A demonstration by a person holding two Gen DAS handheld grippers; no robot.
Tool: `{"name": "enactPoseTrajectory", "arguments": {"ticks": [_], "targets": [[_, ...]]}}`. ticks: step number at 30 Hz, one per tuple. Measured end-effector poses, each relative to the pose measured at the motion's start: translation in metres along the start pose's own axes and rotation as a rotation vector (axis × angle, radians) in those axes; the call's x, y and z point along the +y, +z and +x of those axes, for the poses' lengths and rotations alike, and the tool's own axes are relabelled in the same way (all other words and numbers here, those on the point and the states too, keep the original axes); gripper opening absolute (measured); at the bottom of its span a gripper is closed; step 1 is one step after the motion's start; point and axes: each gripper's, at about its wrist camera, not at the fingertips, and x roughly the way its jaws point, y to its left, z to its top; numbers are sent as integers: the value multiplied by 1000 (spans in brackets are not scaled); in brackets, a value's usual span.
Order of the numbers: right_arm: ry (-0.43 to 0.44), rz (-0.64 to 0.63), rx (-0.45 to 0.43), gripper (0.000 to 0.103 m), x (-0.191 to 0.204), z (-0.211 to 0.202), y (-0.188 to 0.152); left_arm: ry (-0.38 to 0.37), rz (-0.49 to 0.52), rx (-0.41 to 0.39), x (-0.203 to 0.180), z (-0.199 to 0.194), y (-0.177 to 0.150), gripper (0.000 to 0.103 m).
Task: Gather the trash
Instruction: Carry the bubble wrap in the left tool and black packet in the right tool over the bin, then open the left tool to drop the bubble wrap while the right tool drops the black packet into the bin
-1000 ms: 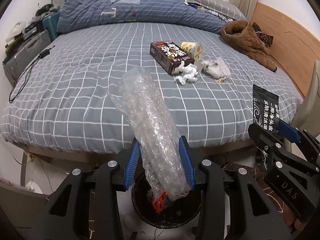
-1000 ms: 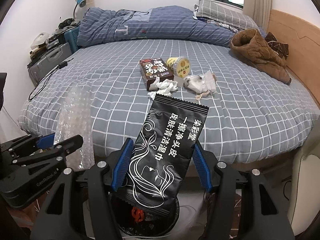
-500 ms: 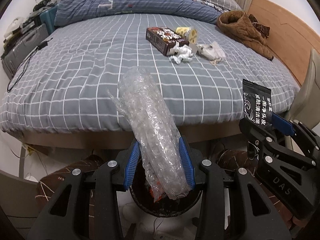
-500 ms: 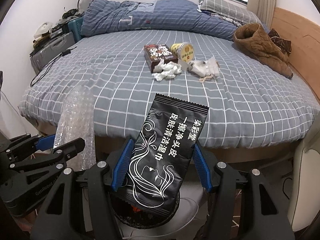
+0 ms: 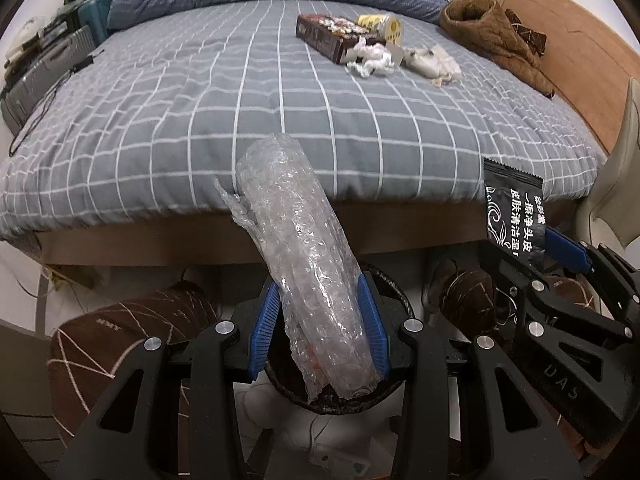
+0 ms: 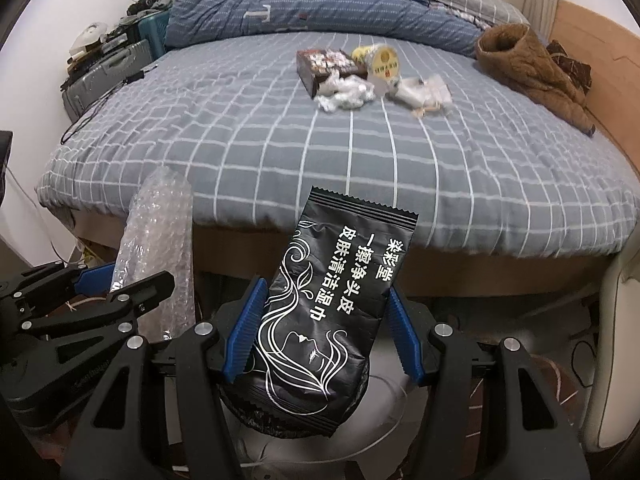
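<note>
My left gripper [image 5: 320, 332] clamps a bubble wrap roll [image 5: 298, 264]; my right gripper [image 6: 322, 340] clamps a black wipes packet [image 6: 338, 300]. Both hang over the dark bin [image 5: 396, 296] beside the bed [image 5: 280, 100]. I should centre each above the opening before letting go.

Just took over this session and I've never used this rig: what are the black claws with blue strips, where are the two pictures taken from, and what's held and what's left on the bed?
The claws are hand-held two-finger grippers, one per hand, each with a camera looking along its fingers.

The left gripper clamps a bubble wrap roll. The right gripper clamps a black wipes packet. Both hang above a dark bin on the floor.

On the bed lie a brown box, a yellow cup, crumpled tissues and a brown coat.
</note>
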Motion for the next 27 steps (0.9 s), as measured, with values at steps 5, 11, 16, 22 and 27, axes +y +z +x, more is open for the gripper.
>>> {"name": "enactPoseTrajectory", "arguments": {"ticks": [5,11,16,22,27], "targets": [[1,14,47,57,-4,18,-17,3,2,24,-2,15,-11,40],[-2,26,87,57,-10,34,-29,9,-2,77,-2,39,-21,40],[-15,43,115,57,-21,46,-34,-5,11,116,-11,60,-26,40],[-28,78,142,57,-38,57,-38,-13,39,167,-23,89,-30,40],[-49,99,157,57,-49,62,-42,-25,61,201,-33,108,-31,40]]}}
